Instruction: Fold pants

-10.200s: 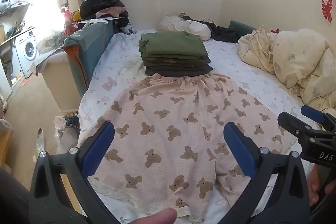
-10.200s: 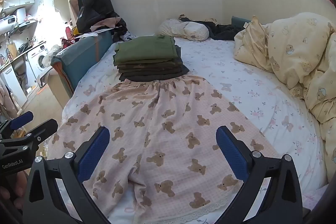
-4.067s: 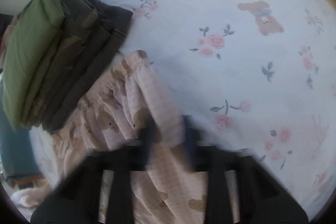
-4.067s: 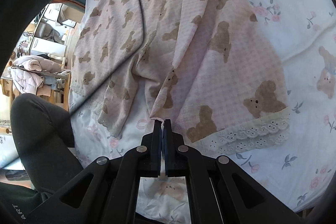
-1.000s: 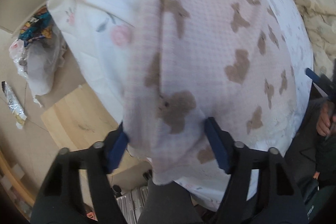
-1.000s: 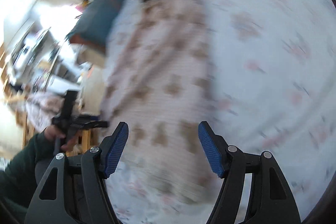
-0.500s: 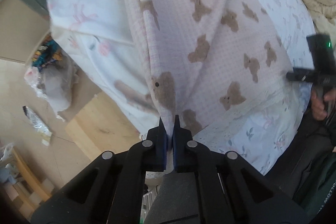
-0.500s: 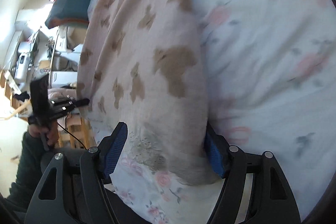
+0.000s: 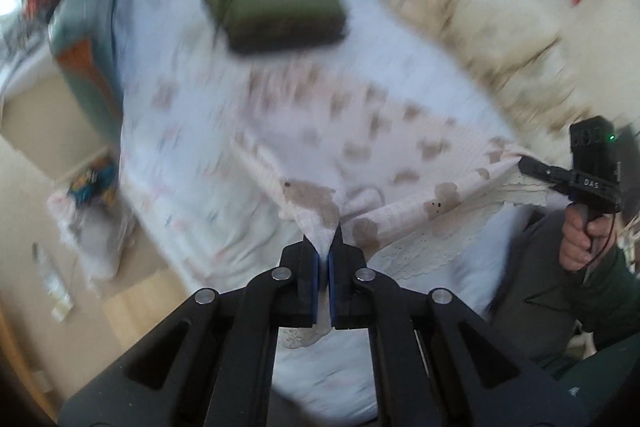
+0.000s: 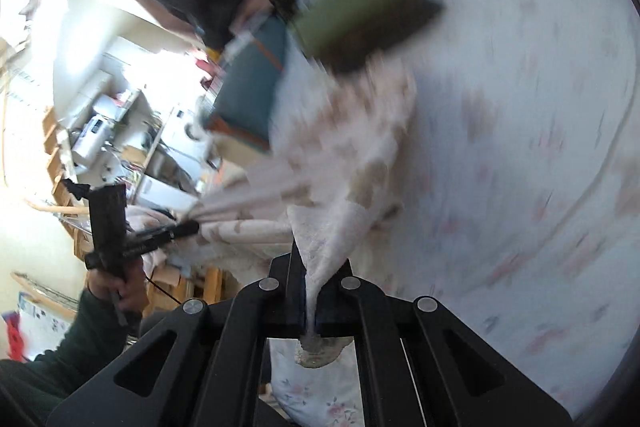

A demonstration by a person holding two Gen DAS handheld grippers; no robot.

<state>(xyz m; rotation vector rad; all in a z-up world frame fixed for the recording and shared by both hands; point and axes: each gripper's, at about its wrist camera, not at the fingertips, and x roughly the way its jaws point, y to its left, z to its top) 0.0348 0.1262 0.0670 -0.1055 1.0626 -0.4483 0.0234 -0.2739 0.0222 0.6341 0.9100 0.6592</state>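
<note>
The pink pants (image 9: 360, 131) with brown bear prints lie folded lengthwise on the bed, their hem end lifted off the sheet. My left gripper (image 9: 323, 247) is shut on one hem corner. My right gripper (image 10: 310, 291) is shut on the other hem corner, where lace trim shows. In the left wrist view the right gripper (image 9: 524, 163) appears at the right edge, pinching the cloth, with a hand below it. In the right wrist view the left gripper (image 10: 192, 227) shows at the left, pulling the pants (image 10: 360, 155) taut. Both views are motion-blurred.
A stack of folded green and dark clothes (image 9: 276, 11) sits at the far end of the pants. A cream duvet (image 9: 480, 39) is heaped at the right. A teal cushion (image 10: 248, 95) lies along the bed's left side, with floor and clutter beyond.
Both grippers closed on the hem corners, the left first and then the right, and rose, lifting the hem end of the pants off the bed.
</note>
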